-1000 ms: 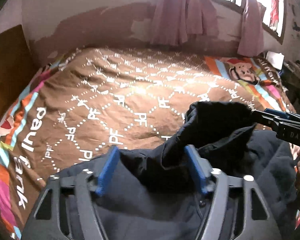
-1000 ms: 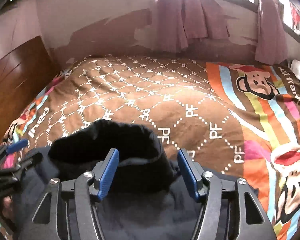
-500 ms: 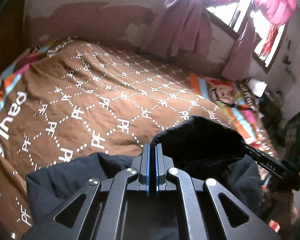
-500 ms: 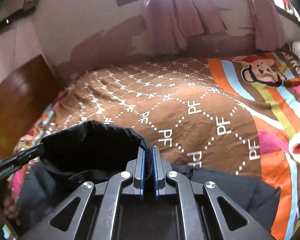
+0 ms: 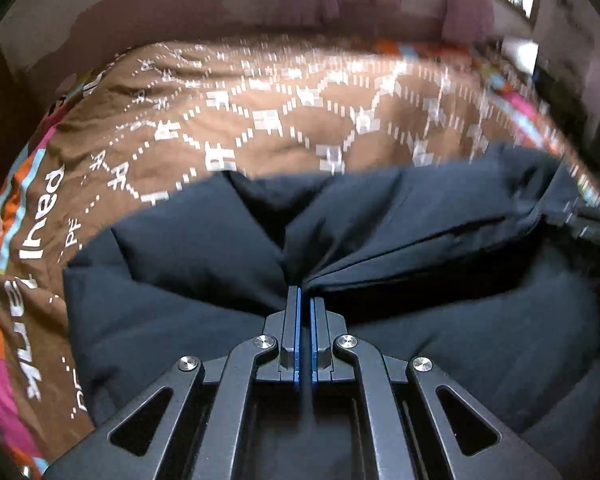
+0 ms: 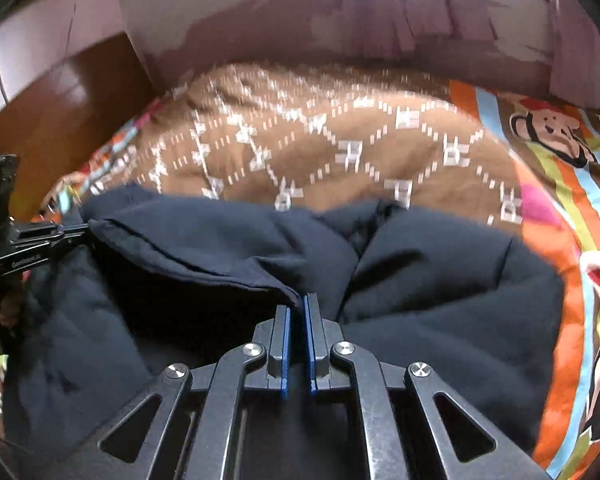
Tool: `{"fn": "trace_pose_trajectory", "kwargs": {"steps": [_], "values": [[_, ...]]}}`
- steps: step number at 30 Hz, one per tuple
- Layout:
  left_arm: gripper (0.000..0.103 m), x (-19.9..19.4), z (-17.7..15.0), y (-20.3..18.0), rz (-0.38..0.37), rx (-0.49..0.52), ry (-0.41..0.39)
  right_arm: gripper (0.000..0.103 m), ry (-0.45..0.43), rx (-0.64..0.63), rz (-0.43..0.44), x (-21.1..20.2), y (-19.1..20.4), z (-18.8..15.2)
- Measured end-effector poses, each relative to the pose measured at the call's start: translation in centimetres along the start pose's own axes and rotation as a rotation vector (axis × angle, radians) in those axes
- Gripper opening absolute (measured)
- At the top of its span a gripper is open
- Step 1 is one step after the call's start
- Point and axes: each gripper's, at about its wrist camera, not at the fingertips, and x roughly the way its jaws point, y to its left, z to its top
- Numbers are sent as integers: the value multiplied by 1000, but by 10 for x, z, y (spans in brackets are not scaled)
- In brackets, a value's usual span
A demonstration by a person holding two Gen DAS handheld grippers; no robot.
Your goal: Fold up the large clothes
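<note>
You worked over one bed [image 5: 284, 136], covered by a brown quilt [image 6: 340, 152] printed with white diamond lines and letters, its edges striped in orange, blue, pink and green with a cartoon monkey [image 6: 552, 128] at the right. Behind it stood a peeling wall [image 6: 228, 16], one dark wooden headboard [image 6: 60, 96] at the left, and pinkish curtains [image 6: 412, 12] under a bright window. The far part of both views was blurred.

One dark navy padded jacket [image 5: 380, 320] lay on the near side of the quilt, puffy and creased, a flap of it stretched between your two grippers.

Your left gripper [image 5: 305, 300] had its jaws pinched tight on a gathered fold of the jacket. Your right gripper [image 6: 297, 312] was clamped the same way on the flap's corner. Each gripper showed at the edge of the other's view, gripping the same flap
</note>
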Motion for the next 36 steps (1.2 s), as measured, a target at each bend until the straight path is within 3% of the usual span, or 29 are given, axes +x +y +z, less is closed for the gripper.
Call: {"fn": "trace_pose_trajectory", "kwargs": {"steps": [3,6,8,11,14,19,22,24,25,26,28,32,36], "values": [[2,2,-4,-5,33,23,4,7,9,-23,-23,6,4,-5],[6,-16,-10,-2,-6,34,-76,12,-5,-22,-9,-4,2,-4],[21,-33,-17,5,-61,13,-124,26,-43,-4,23,-19,-2,-5],[44,-53,-18,16,-131,-47,-211,34,-93,4,46,-40,-4,-10],[45,-72,-9,23,-173,-123,-321,34,-144,1,35,-55,-2,-4],[45,-65,43,20,-188,-227,-328,34,-230,160,94,-52,-9,32],[45,-51,71,11,-176,-232,-285,34,-212,264,173,-28,-13,58],[44,-38,77,10,-173,-226,-242,33,-151,318,240,-3,-12,72],[38,-28,79,6,-185,-210,-200,29,-122,325,260,7,-10,76],[25,-22,76,3,-206,-189,-170,25,-80,309,266,18,-5,79],[14,-10,69,-3,-238,-126,-108,20,-22,256,250,29,5,79],[4,6,48,-16,-222,-8,-8,16,93,132,220,40,23,62],[1,19,32,-23,-229,61,95,16,193,32,192,44,33,48]]}}
